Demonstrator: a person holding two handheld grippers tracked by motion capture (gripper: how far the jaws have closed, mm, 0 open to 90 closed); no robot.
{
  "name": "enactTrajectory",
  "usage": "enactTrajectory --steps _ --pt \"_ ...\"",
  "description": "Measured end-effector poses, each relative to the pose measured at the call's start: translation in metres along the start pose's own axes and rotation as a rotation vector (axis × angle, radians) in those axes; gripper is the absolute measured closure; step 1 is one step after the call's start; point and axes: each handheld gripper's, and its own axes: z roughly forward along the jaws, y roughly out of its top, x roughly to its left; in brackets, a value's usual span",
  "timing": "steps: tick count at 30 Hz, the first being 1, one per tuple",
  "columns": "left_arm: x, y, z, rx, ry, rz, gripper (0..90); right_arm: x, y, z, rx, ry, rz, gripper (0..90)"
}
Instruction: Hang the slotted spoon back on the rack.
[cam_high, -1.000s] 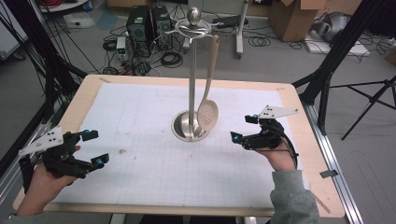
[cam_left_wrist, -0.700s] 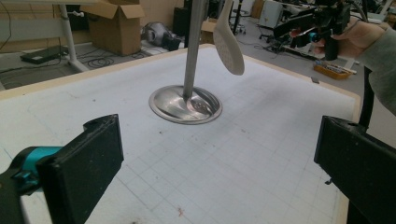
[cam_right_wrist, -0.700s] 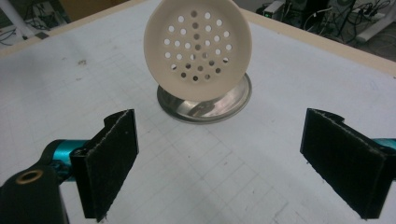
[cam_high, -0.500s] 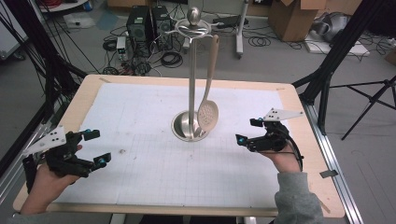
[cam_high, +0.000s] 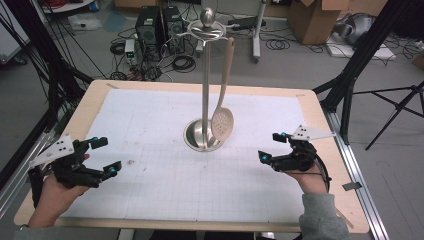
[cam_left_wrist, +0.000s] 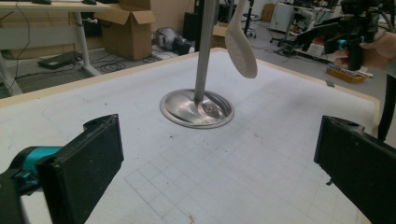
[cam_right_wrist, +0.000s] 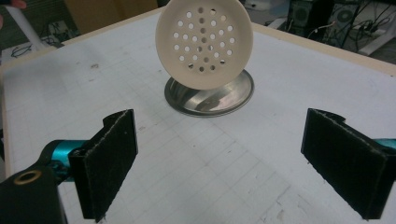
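The skimmer (cam_high: 221, 123) hangs from the stand (cam_high: 205, 90) at table centre, so its handle stays reachable. The left gripper (cam_high: 102, 156) at eight o'clock and the right gripper (cam_high: 272, 147) at four o'clock are both spread and empty.

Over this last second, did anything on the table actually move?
Only the hands moved. The right tongs drew back from the stand toward the table's right edge, open and empty. The left tongs slid slightly back toward the near left corner, also open. The skimmer spoon stayed hanging on its stand, untouched.
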Motion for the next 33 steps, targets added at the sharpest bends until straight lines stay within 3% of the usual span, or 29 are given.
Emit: enactTrajectory --steps 5,8,14,22,25,33 --pt "0.005 -0.004 0.001 0.007 0.019 -0.003 1.8 0.0 -0.012 -0.008 -0.058 0.052 0.033 9.7" --pt "0.008 -0.007 0.0 0.006 0.026 -0.009 1.7 -0.003 -0.018 -0.014 -0.083 0.028 0.036 9.7" --pt "0.011 -0.013 0.003 0.003 0.037 -0.023 1.8 -0.014 -0.032 -0.02 -0.119 0.011 0.092 9.8" --pt "0.014 -0.018 0.001 0.005 0.048 -0.029 1.8 -0.019 -0.044 -0.026 -0.156 -0.006 0.074 9.7" --pt "0.016 -0.02 -0.001 0.003 0.05 -0.037 1.8 -0.019 -0.045 -0.029 -0.155 -0.046 0.056 9.7" --pt "0.018 -0.02 -0.004 0.003 0.058 -0.036 1.7 -0.02 -0.047 -0.039 -0.191 -0.075 0.042 9.8"
